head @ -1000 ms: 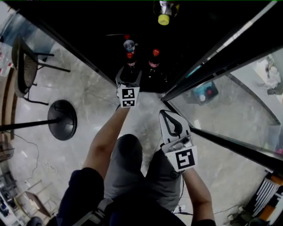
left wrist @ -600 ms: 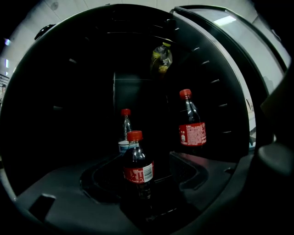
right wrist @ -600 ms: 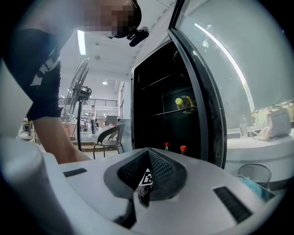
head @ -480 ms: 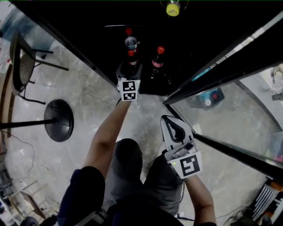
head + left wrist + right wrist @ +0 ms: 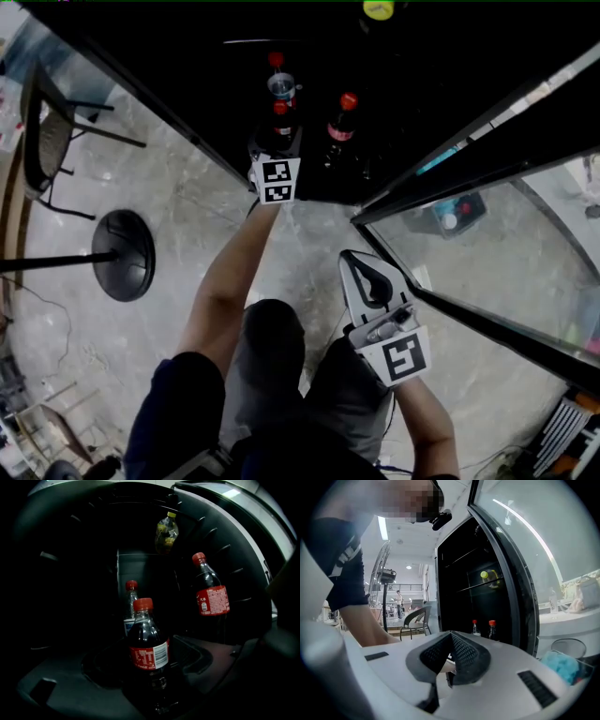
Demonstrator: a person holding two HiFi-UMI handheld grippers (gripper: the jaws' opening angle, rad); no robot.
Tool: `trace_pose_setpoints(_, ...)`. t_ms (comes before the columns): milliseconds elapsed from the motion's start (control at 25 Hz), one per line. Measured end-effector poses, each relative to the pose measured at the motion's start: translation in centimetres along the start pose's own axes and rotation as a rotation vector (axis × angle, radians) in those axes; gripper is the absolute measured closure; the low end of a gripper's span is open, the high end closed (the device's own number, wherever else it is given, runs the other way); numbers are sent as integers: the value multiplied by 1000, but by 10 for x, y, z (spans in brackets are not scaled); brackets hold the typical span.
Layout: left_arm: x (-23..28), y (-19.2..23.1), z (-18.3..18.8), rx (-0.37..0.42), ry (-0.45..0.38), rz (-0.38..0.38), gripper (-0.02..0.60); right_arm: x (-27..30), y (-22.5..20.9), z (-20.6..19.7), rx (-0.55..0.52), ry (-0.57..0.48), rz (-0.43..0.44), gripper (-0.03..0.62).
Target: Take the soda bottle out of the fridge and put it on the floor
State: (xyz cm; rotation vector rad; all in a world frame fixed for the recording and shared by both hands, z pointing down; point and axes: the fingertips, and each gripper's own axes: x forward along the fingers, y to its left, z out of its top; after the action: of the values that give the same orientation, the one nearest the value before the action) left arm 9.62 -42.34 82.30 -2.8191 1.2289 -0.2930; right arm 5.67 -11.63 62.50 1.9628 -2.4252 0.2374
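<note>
The cola bottle (image 5: 147,641) is stood in the fridge (image 5: 234,541) between the left tongs (image 5: 274,142) — spread apart. The right tongs (image 5: 356,267) are pressed together — nothing is held.

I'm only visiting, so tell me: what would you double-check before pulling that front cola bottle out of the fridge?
1. Front cola bottle stands between the left gripper's jaws: ok.
2. Jaws clamped on it: cannot tell, too dark.
3. Bottle upright, red cap on: ok.
4. Fridge door open: ok.
5. Second cola bottle stands apart to the right: ok; the clear bottle sits close behind.
6. Right gripper shut, empty, outside the fridge: ok.
</note>
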Motion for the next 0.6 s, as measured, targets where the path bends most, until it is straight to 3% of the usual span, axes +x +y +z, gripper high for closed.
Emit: trace_pose_setpoints(600, 24, 0, -24, -58, 57, -24, 264, 2, -2, -12, 16, 4, 17, 576)
